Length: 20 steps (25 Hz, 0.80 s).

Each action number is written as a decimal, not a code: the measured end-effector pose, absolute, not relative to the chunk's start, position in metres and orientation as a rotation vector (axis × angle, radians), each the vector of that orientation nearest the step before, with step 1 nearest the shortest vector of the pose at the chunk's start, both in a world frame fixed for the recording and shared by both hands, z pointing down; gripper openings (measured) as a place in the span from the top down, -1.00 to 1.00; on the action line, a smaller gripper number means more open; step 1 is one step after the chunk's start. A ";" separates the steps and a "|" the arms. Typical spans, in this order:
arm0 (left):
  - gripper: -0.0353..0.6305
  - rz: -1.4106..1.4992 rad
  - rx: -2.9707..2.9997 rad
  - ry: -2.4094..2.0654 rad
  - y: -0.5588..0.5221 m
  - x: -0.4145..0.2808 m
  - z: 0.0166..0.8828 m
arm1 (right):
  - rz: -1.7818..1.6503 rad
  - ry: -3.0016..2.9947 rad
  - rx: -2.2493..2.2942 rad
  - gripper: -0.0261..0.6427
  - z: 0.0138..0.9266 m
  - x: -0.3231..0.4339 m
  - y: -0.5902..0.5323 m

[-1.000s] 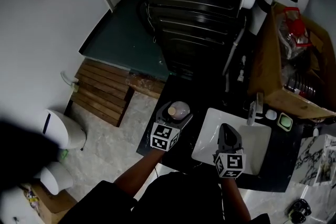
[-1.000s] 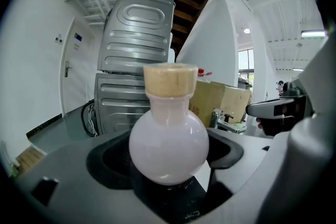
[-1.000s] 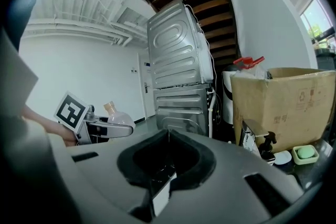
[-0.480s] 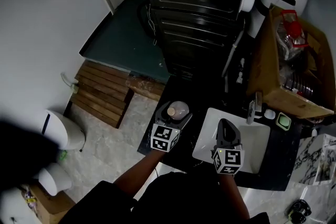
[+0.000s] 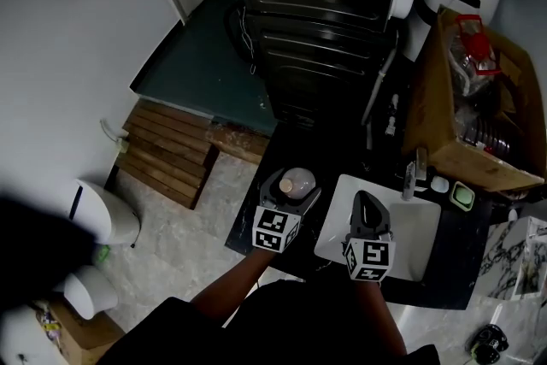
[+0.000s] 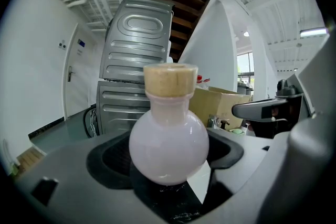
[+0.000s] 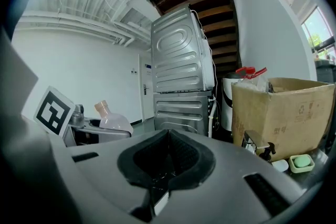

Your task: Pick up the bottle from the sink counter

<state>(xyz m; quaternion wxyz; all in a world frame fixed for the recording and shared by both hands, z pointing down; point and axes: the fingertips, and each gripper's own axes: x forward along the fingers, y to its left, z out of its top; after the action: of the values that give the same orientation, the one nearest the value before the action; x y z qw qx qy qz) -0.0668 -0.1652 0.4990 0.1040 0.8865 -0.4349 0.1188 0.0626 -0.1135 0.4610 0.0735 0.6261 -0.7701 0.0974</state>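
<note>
A round pale pink bottle [image 5: 298, 179] with a cork-coloured cap stands upright between the fingers of my left gripper [image 5: 296, 187], over the black counter's left end. In the left gripper view the bottle [image 6: 168, 139] fills the middle, and my left gripper [image 6: 168, 159] is shut on its belly from both sides. I cannot tell whether its base touches the counter. My right gripper [image 5: 364, 203] hangs over the white sink [image 5: 414, 228], shut with nothing in it. In the right gripper view my right gripper [image 7: 167, 139] has its pads pressed together, with the bottle [image 7: 112, 120] far left.
Grey stacked appliances [image 5: 316, 21] stand behind the counter. A faucet [image 5: 419, 169], a green soap dish [image 5: 464, 197] and a cardboard box [image 5: 466, 120] line the sink's far side. A wooden pallet [image 5: 167, 151] and white fixture [image 5: 107, 211] lie on the floor at left.
My left gripper with the bottle has shifted slightly to the right. The right gripper has barely moved over the sink.
</note>
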 end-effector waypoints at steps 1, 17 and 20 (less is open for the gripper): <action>-0.29 0.347 2.613 -1.288 -0.165 -0.067 0.498 | 0.292 -2.313 1.879 0.81 0.461 0.062 -0.113; -0.29 0.343 2.587 -1.308 -0.169 -0.071 0.500 | 0.277 -2.338 1.838 0.81 0.461 0.047 -0.118; -0.29 0.347 2.585 -1.316 -0.170 -0.072 0.500 | 0.284 -2.342 1.836 0.81 0.461 0.045 -0.119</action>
<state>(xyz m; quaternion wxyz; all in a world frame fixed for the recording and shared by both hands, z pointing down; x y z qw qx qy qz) -0.0721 -0.1698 0.5003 0.1097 0.8795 -0.4478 0.1180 0.0447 -0.1186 0.4614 0.0759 0.6123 -0.7813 0.0947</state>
